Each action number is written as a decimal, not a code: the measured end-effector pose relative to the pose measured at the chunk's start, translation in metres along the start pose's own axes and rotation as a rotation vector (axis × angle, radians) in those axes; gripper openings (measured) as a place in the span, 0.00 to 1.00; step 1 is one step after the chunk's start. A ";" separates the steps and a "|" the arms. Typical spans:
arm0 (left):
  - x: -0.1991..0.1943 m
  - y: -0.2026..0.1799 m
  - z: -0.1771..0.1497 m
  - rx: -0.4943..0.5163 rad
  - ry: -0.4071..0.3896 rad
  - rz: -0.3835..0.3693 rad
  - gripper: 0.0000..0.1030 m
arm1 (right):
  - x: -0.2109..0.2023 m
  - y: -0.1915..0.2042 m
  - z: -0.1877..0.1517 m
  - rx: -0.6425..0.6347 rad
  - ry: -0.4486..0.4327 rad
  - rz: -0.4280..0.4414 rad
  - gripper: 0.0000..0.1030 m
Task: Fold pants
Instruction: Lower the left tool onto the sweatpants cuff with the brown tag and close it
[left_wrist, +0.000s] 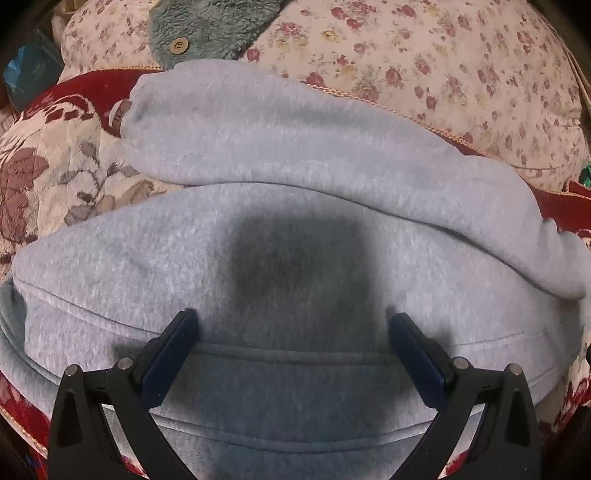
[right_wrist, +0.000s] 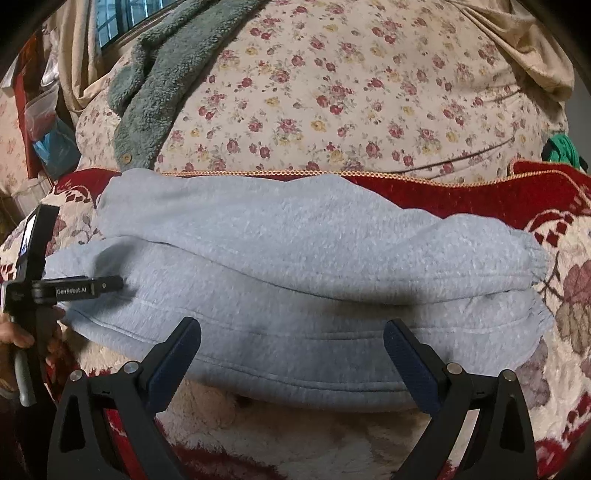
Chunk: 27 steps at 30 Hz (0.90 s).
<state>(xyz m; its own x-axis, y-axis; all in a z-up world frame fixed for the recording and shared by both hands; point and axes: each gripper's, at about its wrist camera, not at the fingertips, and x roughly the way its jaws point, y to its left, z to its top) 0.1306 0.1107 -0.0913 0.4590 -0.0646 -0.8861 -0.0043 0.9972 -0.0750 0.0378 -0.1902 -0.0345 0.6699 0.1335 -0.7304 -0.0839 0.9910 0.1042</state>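
Note:
Light grey sweatpants (left_wrist: 295, 229) lie across a red and cream floral blanket (left_wrist: 51, 177), one leg folded over the other. In the right wrist view the pants (right_wrist: 295, 258) stretch left to right, with the elastic cuffs (right_wrist: 532, 266) stacked at the right end. My left gripper (left_wrist: 293, 326) is open and hovers low over the pants near a stitched seam, casting a dark shadow on the fabric. My right gripper (right_wrist: 293, 328) is open above the near edge of the pants, holding nothing. The left gripper (right_wrist: 116, 283) also shows at the pants' left end, held by a hand (right_wrist: 22, 338).
Behind the pants rises a cream quilt with small roses (right_wrist: 351, 92). A grey-green fleece garment with a button (right_wrist: 147, 96) lies on it at the back left. A window (right_wrist: 114, 14) and clutter are at far left; a green object (right_wrist: 561, 147) sits at right.

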 end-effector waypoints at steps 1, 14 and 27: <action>0.000 0.000 -0.001 0.012 0.000 0.001 1.00 | 0.000 0.000 0.000 -0.001 0.001 0.000 0.98; -0.029 0.025 0.015 -0.052 0.005 -0.067 0.99 | 0.003 -0.001 0.005 -0.010 0.002 0.009 0.98; -0.018 0.140 0.091 -0.346 0.010 -0.104 0.99 | 0.023 -0.018 0.021 0.045 0.012 0.007 0.98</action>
<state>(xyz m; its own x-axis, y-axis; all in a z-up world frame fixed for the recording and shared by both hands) 0.2025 0.2546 -0.0446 0.4645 -0.1666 -0.8697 -0.2597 0.9133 -0.3137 0.0700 -0.2048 -0.0390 0.6607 0.1410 -0.7372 -0.0553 0.9887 0.1395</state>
